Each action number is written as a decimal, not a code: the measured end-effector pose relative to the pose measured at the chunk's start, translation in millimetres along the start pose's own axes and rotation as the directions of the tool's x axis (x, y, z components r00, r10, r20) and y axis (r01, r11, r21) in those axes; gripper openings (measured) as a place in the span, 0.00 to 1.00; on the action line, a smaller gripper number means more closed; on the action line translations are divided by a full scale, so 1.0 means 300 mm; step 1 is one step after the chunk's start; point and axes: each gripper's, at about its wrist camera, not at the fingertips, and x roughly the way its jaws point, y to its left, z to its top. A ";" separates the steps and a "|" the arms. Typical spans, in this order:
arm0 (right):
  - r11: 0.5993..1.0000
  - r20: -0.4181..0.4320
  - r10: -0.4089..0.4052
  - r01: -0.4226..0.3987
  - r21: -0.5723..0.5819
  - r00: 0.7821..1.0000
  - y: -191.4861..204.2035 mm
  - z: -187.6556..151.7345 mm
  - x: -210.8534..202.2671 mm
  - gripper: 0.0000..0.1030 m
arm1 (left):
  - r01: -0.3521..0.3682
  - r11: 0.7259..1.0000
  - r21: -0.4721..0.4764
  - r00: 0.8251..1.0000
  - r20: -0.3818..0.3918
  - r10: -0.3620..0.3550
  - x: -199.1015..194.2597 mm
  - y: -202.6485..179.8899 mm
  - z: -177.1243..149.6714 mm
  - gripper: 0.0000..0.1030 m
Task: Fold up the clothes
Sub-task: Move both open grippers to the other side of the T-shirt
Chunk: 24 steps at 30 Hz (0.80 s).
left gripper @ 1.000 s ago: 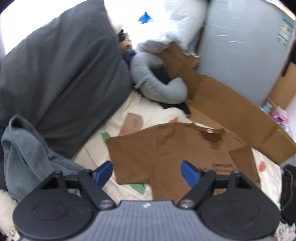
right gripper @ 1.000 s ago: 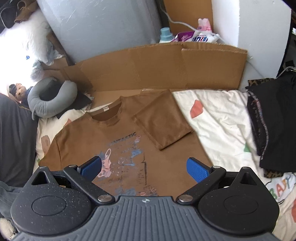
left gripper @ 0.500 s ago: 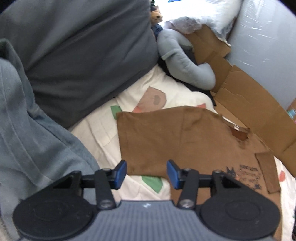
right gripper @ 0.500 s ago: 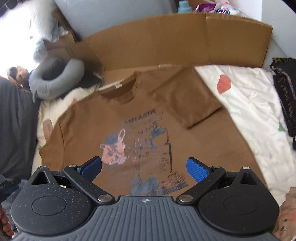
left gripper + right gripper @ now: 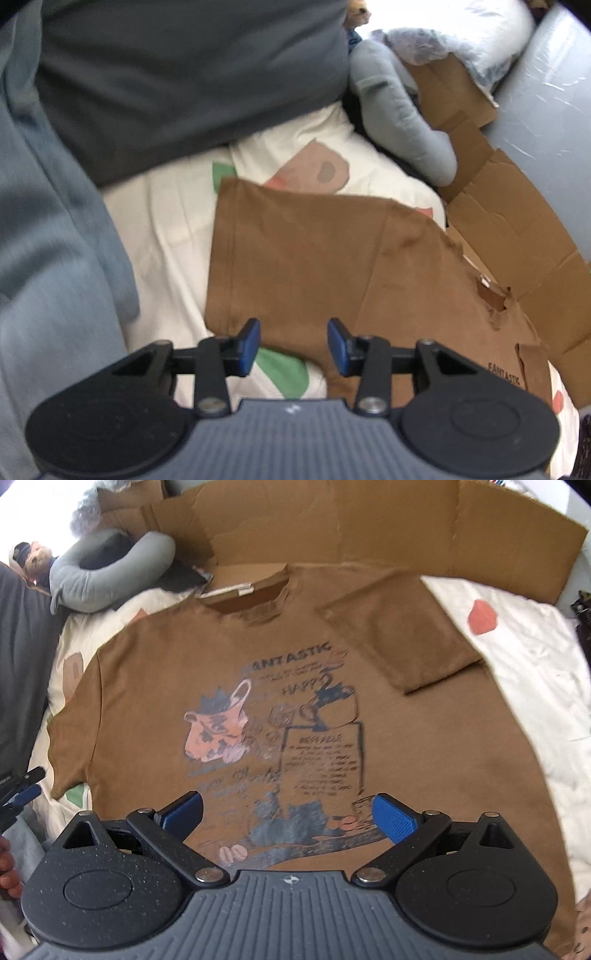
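Two grippers: both in view, both empty
Left gripper (image 5: 293, 345): jaws partly open, narrow gap, nothing between the blue pads; hovering just over the lower edge of the shirt's sleeve
Right gripper (image 5: 288, 812): jaws spread wide, holding nothing; over the lower part of the shirt's print
T-shirt (image 5: 155, 716): brown, lying flat and face up on the bedsheet, collar toward the cardboard; graphic with "FANTASTIC" text on the chest
Right-view sleeves: the sleeve on the right side of the picture (image 5: 399, 635) is folded in over the chest; the sleeve on the left side is still spread out flat
Left-view sleeve (image 5: 288, 254): spread flat on the sheet, hem toward the grey pillow
Bedsheet (image 5: 166, 225): cream with coloured patches, under the shirt
Cardboard (image 5: 332, 524): flattened sheet behind the collar, shirt's top edge touching or overlapping it
Neck pillow (image 5: 107, 568): grey, curved, beyond the shirt's shoulder, apart from it
Dark grey pillow (image 5: 192, 81): large, near the spread sleeve, not touching it
Blue-grey garment (image 5: 48, 236): bunched beside the left gripper
Other gripper seen: left gripper's tip at the left edge of the right view, next to the spread sleeve
Hand (image 5: 7, 864): fingers barely visible at the left edge of the right view
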 end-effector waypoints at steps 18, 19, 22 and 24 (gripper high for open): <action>0.996 -0.045 0.071 -0.073 -0.051 0.996 0.137 -0.025 0.095 0.98 | 0.110 0.957 -0.270 0.993 -0.003 -0.115 0.122 0.108 -0.038 0.70; 0.996 -0.044 0.072 -0.075 -0.052 0.996 0.141 -0.024 0.096 0.98 | 0.106 0.954 -0.281 0.994 -0.008 -0.113 0.129 0.110 -0.039 0.71; 0.996 -0.046 0.073 -0.075 -0.047 0.996 0.143 -0.023 0.103 0.98 | 0.109 0.946 -0.306 0.993 -0.007 -0.117 0.141 0.125 -0.044 0.73; 0.996 -0.047 0.073 -0.075 -0.044 0.996 0.144 -0.024 0.106 0.98 | 0.100 0.945 -0.311 0.994 -0.006 -0.107 0.143 0.133 -0.045 0.73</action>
